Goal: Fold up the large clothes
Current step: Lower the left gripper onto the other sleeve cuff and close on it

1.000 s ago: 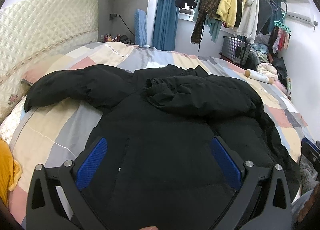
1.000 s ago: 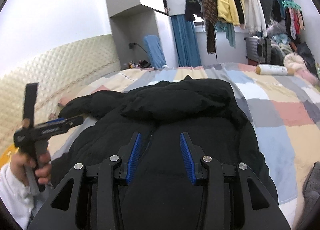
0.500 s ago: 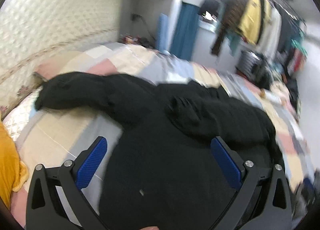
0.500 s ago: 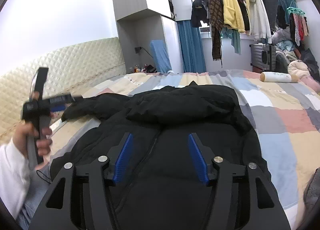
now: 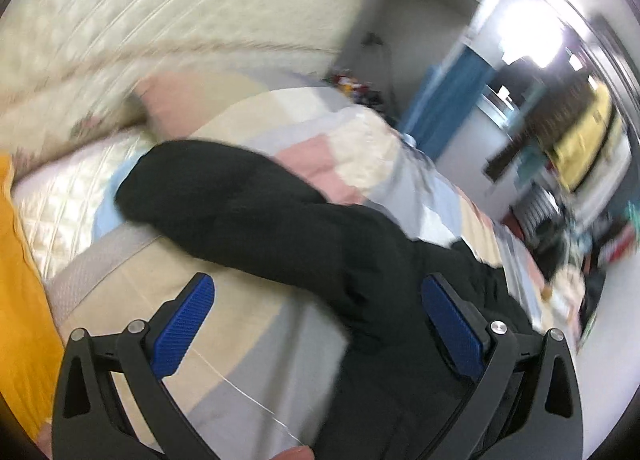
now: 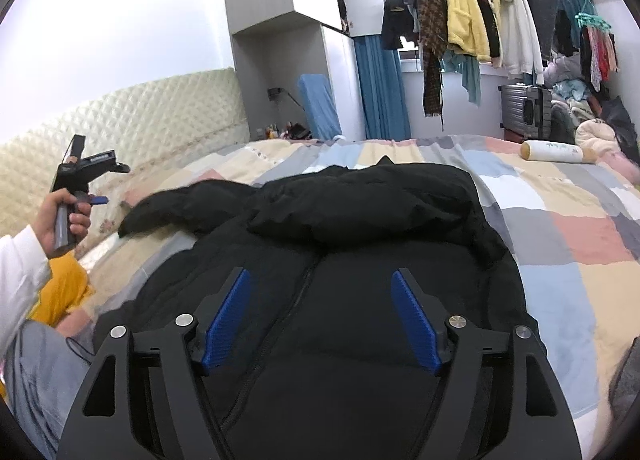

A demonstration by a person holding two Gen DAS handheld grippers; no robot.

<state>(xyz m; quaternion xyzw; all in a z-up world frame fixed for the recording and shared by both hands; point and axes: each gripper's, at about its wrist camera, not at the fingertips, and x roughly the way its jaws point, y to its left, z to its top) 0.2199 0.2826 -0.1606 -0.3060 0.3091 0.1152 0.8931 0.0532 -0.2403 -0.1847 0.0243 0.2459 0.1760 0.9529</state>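
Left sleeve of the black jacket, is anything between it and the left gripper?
Nothing visible. The left gripper is open above the bedspread, and the sleeve lies stretched out just ahead with only bare quilt between them.

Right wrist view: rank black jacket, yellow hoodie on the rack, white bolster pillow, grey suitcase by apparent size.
1. black jacket, by far the largest, though also nearest the camera.
2. yellow hoodie.
3. grey suitcase and white bolster pillow look about alike; the suitcase is partly hidden, so no ranking between them.
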